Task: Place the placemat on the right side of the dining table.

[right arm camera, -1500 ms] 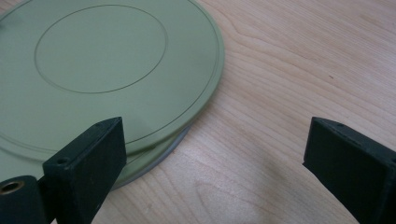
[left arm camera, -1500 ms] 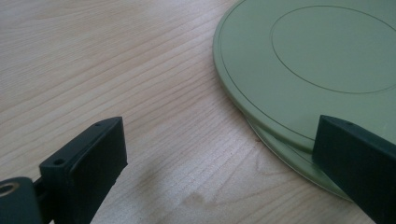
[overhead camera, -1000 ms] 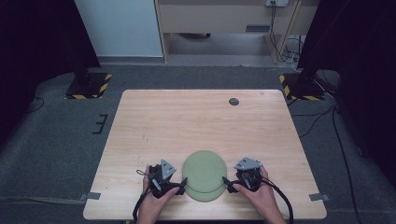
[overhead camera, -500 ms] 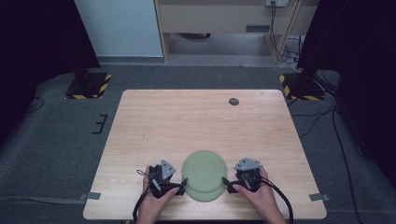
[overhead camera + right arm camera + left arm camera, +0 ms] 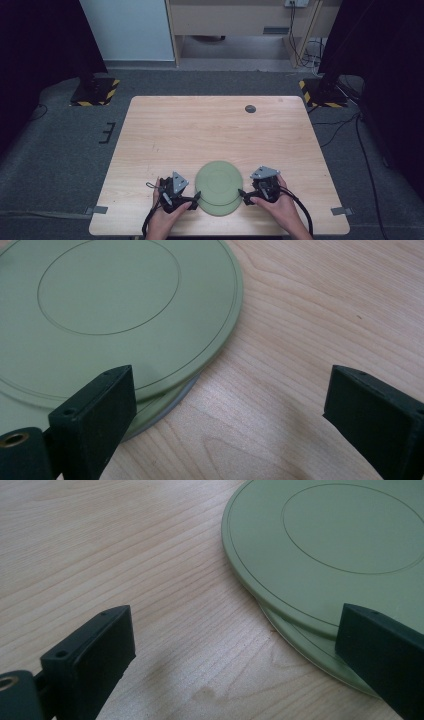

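1. Two green plates are seen stacked at the near middle of the wooden table (image 5: 170,130), close to the person's edge. The upper plate (image 5: 219,181) is shifted slightly away from the person, so a crescent of the lower plate (image 5: 220,210) is exposed at the near side.
2. The stack is flanked by the two hand-held grippers, each held in one of the person's hands.
3. The left gripper (image 5: 194,199) is positioned at the stack's left edge. In the left gripper view its jaws are spread wide; nothing is gripped. One jaw is seen over bare wood, the other at or just over the rim of the plates. Whether that jaw touches the rim cannot be told.
4. The right gripper (image 5: 242,194) is positioned at the stack's right edge. In the right gripper view its jaws are likewise spread wide and nothing is held. One jaw is placed over the plates' rim, the other over bare wood well off to the side.
5. In both gripper views the offset of the plates is confirmed: the upper plate (image 5: 330,545) is seen overhanging the lower plate (image 5: 320,652), and a raised ring is marked on the upper face.
6. A small dark round disc (image 5: 250,108) is noted on the far part of the table, well apart from the plates.
7. Grey carpet is seen around the table.
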Tool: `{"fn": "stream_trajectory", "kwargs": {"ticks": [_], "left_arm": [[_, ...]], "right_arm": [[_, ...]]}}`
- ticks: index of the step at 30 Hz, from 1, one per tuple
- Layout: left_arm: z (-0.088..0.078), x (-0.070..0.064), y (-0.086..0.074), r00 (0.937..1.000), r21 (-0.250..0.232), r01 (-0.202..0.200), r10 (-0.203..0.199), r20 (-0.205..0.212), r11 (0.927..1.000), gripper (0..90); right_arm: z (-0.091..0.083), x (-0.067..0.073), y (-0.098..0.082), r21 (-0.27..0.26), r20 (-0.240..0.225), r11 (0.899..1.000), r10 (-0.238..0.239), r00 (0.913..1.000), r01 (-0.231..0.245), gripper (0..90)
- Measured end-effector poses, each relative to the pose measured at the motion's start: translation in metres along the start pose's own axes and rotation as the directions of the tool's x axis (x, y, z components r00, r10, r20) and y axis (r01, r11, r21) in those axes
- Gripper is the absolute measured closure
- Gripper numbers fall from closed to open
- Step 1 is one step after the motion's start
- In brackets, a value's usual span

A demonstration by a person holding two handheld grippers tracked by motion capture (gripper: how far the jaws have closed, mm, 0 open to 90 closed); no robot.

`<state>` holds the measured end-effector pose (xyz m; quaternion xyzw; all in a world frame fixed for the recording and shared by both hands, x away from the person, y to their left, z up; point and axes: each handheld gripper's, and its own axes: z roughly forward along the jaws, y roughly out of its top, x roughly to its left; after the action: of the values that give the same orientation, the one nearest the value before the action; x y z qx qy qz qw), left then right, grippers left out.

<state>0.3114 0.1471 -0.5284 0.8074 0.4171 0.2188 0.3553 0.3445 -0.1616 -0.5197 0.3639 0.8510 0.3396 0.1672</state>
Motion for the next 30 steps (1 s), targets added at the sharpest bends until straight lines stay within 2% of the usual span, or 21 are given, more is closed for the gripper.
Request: {"fn": "stream_trajectory", "kwargs": {"ticks": [3,9,10,13,18,19,23,26,30], "left_arm": [[0.001,0.000,-0.001,0.9999,0.011,-0.013,0.013,0.001,0.9998,2.2],[0.002,-0.001,0.000,0.9999,0.006,-0.013,0.013,-0.003,0.9999,2.3],[0.002,-0.002,0.000,0.9999,0.006,-0.013,0.014,-0.005,0.9999,2.2],[0.003,-0.002,0.001,0.9998,0.009,-0.013,0.013,-0.013,0.9999,1.2],[0.004,-0.003,0.001,0.9997,0.005,-0.011,0.011,-0.020,0.9999,0.7],[0.005,-0.004,0.002,0.9997,0.004,-0.011,0.011,-0.023,0.9999,0.7],[0.005,-0.004,0.002,0.9996,0.002,-0.007,0.008,-0.027,1.0000,0.4],[0.005,-0.004,0.002,0.9996,0.003,-0.008,0.009,-0.026,1.0000,0.6],[0.004,-0.005,0.002,0.9997,0.001,-0.015,0.015,-0.018,0.9999,2.4]], "right_arm": [[-0.001,-0.002,0.005,0.002,-0.015,1.000,0.000,0.9999,0.000,6.8],[0.002,-0.010,0.024,0.038,-0.060,0.999,-0.012,0.9981,0.014,8.1],[0.005,-0.012,0.029,0.057,-0.072,0.998,-0.019,0.9972,0.023,6.9],[0.009,-0.012,0.037,0.075,-0.064,0.996,-0.052,0.9966,0.056,8.3],[0.014,-0.014,0.048,0.085,-0.087,0.995,-0.051,0.9949,0.059,10.1],[0.017,-0.017,0.053,0.091,-0.103,0.995,-0.031,0.9942,0.040,10.0],[0.023,-0.020,0.061,0.101,-0.105,0.995,-0.017,0.9943,0.027,10.9],[0.025,-0.021,0.062,0.095,-0.116,0.995,0.000,0.9932,0.011,11.7],[0.028,-0.021,0.061,0.105,-0.105,0.994,-0.010,0.9944,0.022,16.0]]}}
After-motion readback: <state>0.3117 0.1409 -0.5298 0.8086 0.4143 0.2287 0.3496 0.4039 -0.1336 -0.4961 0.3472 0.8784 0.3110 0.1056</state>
